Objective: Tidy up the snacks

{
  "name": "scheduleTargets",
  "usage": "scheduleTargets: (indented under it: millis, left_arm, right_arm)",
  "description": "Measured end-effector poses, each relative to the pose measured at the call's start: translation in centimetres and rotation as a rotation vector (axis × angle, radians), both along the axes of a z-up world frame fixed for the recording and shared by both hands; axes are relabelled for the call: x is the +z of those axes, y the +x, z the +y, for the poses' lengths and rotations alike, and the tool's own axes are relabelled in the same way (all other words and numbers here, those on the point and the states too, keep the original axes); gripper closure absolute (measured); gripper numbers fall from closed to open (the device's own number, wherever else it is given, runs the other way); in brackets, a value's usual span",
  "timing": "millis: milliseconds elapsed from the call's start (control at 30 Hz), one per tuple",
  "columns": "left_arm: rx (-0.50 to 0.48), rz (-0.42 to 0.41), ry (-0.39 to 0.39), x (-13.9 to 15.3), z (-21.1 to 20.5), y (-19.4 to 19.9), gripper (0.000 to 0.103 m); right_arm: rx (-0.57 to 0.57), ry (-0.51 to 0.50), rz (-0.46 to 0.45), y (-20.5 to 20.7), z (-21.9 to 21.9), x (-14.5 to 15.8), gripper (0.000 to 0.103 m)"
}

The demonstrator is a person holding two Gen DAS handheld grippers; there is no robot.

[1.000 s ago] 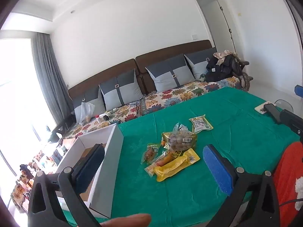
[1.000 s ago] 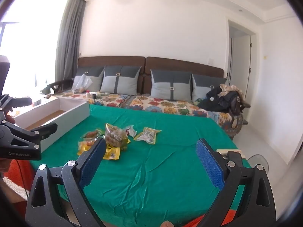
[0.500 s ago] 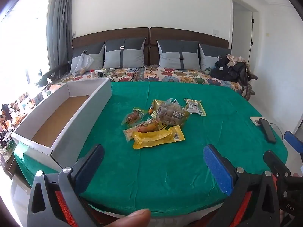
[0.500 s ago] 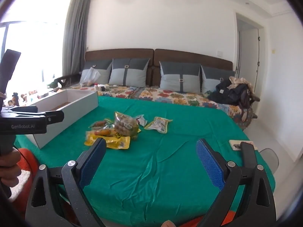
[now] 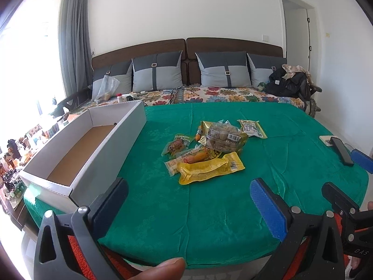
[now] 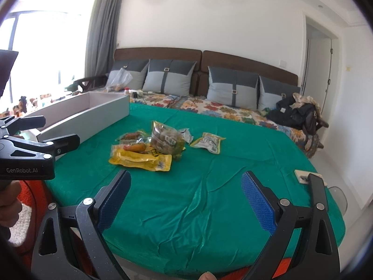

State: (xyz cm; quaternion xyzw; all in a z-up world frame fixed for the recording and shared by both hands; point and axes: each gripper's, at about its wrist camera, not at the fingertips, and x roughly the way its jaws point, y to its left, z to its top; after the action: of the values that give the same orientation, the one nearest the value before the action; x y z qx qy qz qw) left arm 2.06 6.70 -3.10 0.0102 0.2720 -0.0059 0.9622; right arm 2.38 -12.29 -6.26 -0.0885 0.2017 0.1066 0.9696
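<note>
A big table with a green cloth (image 5: 209,210) sits in front of a long sofa (image 5: 209,93) with grey pillows. In the middle of the cloth is a little heap of snacks (image 5: 207,149). A yellow packet (image 5: 209,168) lies at the near side of the heap. A clear bag of brown treats (image 5: 223,137) sits on top, toward the back. One small flat packet (image 5: 251,128) lies just beside the heap on its right.

To the left of the snacks is a long white box (image 5: 93,154) with a brown bottom. It is open at the top, and I can see nothing inside it.

The left gripper (image 5: 188,196) hangs over the near edge of the table, well apart from the snacks. Its two fingers are spread wide and hold nothing. The right gripper (image 6: 186,191) is over the near edge too, with its blue pads (image 6: 256,200) far apart and nothing between them.

A dark phone (image 5: 341,150) lies near the right edge of the table. A black bag (image 5: 289,84) sits on the sofa's right end.
</note>
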Motion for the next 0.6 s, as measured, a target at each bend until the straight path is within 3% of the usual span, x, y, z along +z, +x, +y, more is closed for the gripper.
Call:
scheduleTargets:
  millis: [600]
  left_arm:
    - [-0.006,0.023,0.026,-0.8,-0.3,0.3,0.0]
  right_arm:
    - [0.006,-0.001,0.052,0.7,0.2,-1.0,0.006]
